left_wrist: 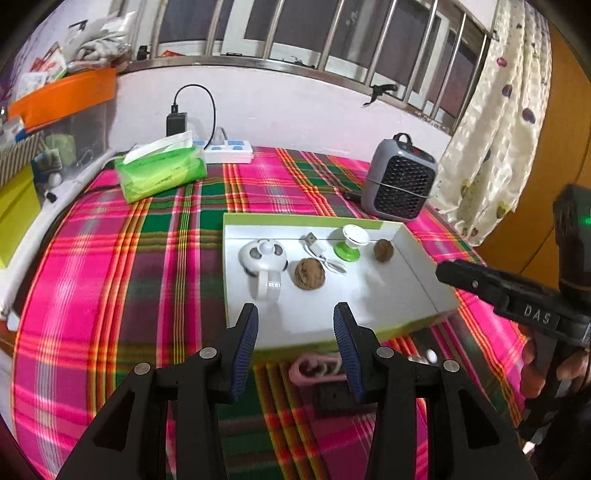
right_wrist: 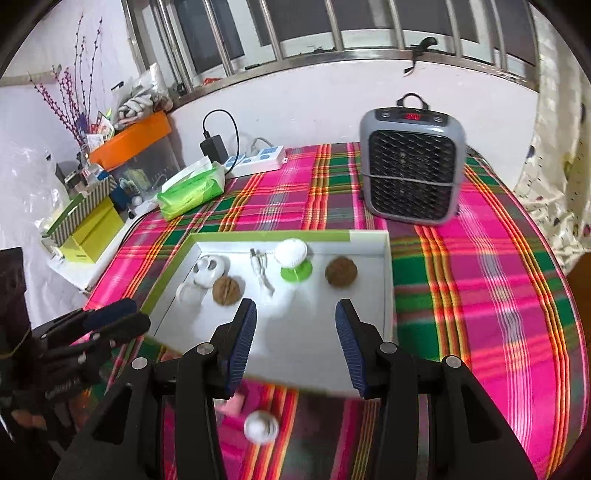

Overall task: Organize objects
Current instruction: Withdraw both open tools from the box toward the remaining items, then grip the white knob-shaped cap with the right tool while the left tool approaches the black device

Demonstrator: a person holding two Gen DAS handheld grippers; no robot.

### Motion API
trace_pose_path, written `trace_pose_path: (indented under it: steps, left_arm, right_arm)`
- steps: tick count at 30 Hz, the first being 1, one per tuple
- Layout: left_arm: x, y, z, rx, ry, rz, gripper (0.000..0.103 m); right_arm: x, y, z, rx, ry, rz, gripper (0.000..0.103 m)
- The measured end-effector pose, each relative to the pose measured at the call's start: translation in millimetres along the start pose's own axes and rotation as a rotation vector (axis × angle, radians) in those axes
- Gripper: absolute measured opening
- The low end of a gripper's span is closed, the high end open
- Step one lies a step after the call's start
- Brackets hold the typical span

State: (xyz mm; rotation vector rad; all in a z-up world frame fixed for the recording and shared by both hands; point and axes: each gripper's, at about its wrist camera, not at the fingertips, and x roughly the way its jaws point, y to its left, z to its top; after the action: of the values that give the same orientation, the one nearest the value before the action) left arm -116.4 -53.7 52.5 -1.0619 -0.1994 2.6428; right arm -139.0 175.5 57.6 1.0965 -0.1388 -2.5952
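Just in front of the white tray, both my left gripper and right gripper hang wide open and empty, so I'd drop the right one straight down over the small white ball and close gently so it doesn't roll.

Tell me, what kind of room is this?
Probably a room at home: a plaid cloth, a heater and tissues below a barred window with a curtain.

I see the tray holding two walnuts; behind it the heater, before it a ball on the cloth.
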Motion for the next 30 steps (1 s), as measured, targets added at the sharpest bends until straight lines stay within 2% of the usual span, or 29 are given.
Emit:
trace_pose_path:
  steps: [7, 11, 16, 20, 24, 30]
  left_arm:
    - [-14.0, 6.1, -19.4, -0.01, 0.014, -0.041, 0.041]
    - [-14.0, 6.3, -26.6, 0.005, 0.035, -0.077, 0.041]
    - [-9.4, 6.1, -35.2, 0.015, 0.071, -0.125, 0.041]
    - [-4.6, 3.2, -39.8, 0.042, 0.102, -0.147, 0.041]
    - [-0.5, 2.7, -46.0, 0.051, 0.127, -0.173, 0.041]
    - [4.4, 1.0, -48.0, 0.059, 0.141, -0.207, 0.041]
  right_arm:
    - [-17.8, -0.1, -41.0, 0.014, 0.01, -0.012, 0.046]
    - [-14.4, 7.2, -59.4, -0.012, 0.042, -0.004, 0.046]
    - [-1.1, 12.9, -64.7, -0.008, 0.07, 0.004, 0.047]
    - [9.5, 16.7, -67.2, -0.023, 0.085, 0.0, 0.053]
    - [18.0, 17.1, -68.5, -0.03, 0.112, -0.01, 0.053]
    - [24.7, 26.5, -68.3, -0.106, 0.122, -0.067, 0.053]
